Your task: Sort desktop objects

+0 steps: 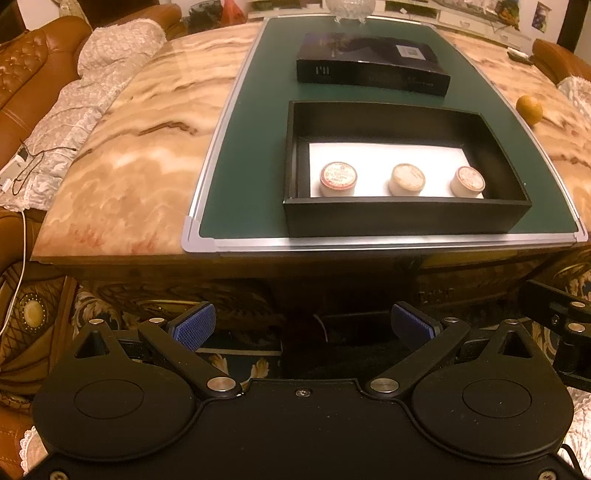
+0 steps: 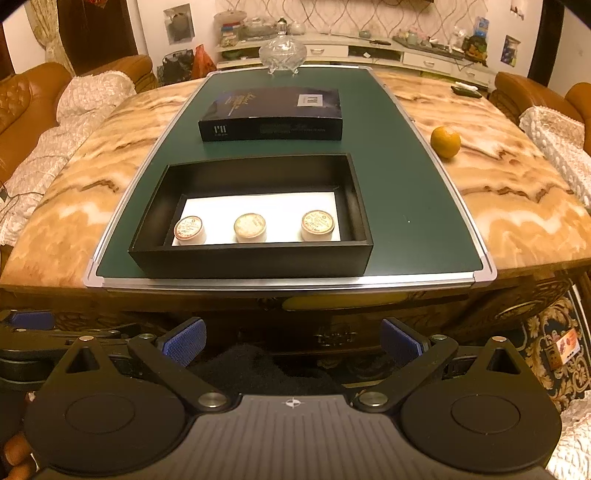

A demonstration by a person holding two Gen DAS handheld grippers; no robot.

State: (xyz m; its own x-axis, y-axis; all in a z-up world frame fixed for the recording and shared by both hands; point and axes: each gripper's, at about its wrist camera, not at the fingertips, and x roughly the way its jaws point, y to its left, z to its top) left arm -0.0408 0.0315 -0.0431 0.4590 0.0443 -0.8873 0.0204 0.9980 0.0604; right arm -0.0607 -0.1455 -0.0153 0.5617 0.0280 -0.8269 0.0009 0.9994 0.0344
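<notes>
An open black box (image 1: 406, 218) (image 2: 251, 264) stands on a green mat (image 1: 251, 155) (image 2: 402, 199) near the table's front edge. On its white liner stand three small round white jars in a row: left (image 1: 338, 179) (image 2: 189, 229), middle (image 1: 406, 180) (image 2: 250, 227), right (image 1: 467, 181) (image 2: 317, 225). Behind it lies a closed dark box lid (image 1: 373, 68) (image 2: 271, 114). An orange (image 1: 529, 109) (image 2: 445, 141) rests on the marble to the right of the mat. My left gripper (image 1: 303, 326) and right gripper (image 2: 292, 341) hang open below the table's front edge, both empty.
A cut-glass lidded bowl (image 2: 282, 55) (image 1: 350, 9) stands at the mat's far end. The marble table (image 1: 140, 147) (image 2: 517, 206) is flanked by brown sofas with white lace covers (image 1: 92, 85) (image 2: 554, 136). A remote (image 2: 466, 90) lies far right. Patterned carpet (image 2: 546, 332) covers the floor.
</notes>
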